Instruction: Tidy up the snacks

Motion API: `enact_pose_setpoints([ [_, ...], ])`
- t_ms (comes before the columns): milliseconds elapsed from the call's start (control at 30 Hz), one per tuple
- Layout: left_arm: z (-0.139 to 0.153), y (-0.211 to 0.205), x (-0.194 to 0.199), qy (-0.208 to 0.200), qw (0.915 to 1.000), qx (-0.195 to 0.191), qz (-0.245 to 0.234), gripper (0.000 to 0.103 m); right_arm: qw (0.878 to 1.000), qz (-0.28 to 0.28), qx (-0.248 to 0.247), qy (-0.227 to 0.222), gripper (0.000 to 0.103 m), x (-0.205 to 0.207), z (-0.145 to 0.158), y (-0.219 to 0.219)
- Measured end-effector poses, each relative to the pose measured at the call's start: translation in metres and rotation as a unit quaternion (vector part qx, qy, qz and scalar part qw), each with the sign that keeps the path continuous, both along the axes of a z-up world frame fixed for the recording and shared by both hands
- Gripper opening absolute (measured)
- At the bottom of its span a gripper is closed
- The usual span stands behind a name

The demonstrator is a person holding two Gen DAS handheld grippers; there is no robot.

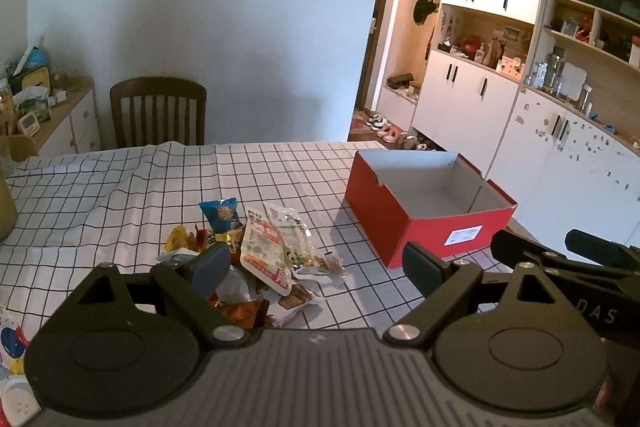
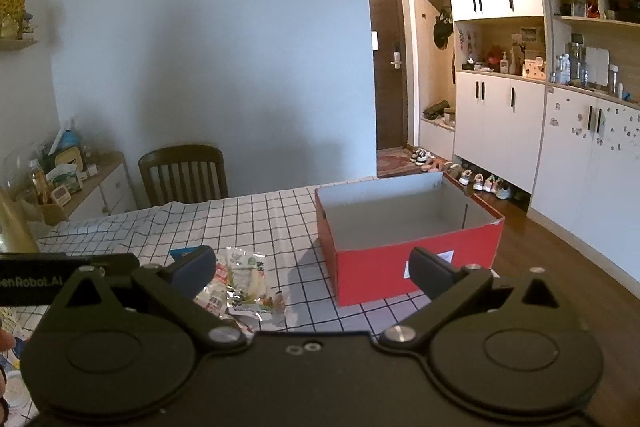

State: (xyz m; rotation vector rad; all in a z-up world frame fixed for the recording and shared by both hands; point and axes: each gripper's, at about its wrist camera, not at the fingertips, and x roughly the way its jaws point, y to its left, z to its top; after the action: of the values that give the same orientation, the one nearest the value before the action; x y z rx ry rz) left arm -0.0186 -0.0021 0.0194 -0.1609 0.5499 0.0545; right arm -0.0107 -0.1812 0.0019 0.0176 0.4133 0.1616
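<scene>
**Both grippers spread wide over the snack pile, red box empty**

We see our left gripper [image 1: 316, 267] at the bottom of the left wrist view, its two fingers spread wide apart with nothing between them. Just beyond its left finger, at lower centre of the frame, lies the pile of snack packets [image 1: 256, 259] on the checked tablecloth [image 1: 120, 195]; a blue packet [image 1: 221, 213] sits at the pile's far edge. To the right of the pile, apart from it, stands the red cardboard box [image 1: 424, 211], open-topped and showing a bare grey inside.

In the right wrist view our right gripper [image 2: 316, 273] likewise stands wide apart and holds nothing. A wooden chair [image 1: 158, 111] stands at the table's far side.
</scene>
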Motion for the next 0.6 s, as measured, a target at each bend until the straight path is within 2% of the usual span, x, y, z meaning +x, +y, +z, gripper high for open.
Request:
enact_pose_setpoints([
  [600,0.0021,-0.0007,-0.0058,0.0,1.0,-0.005,-0.001,0.093,1.0,-0.003,-0.002,-0.002,0.103,-0.0063,0.0025,0.0033],
])
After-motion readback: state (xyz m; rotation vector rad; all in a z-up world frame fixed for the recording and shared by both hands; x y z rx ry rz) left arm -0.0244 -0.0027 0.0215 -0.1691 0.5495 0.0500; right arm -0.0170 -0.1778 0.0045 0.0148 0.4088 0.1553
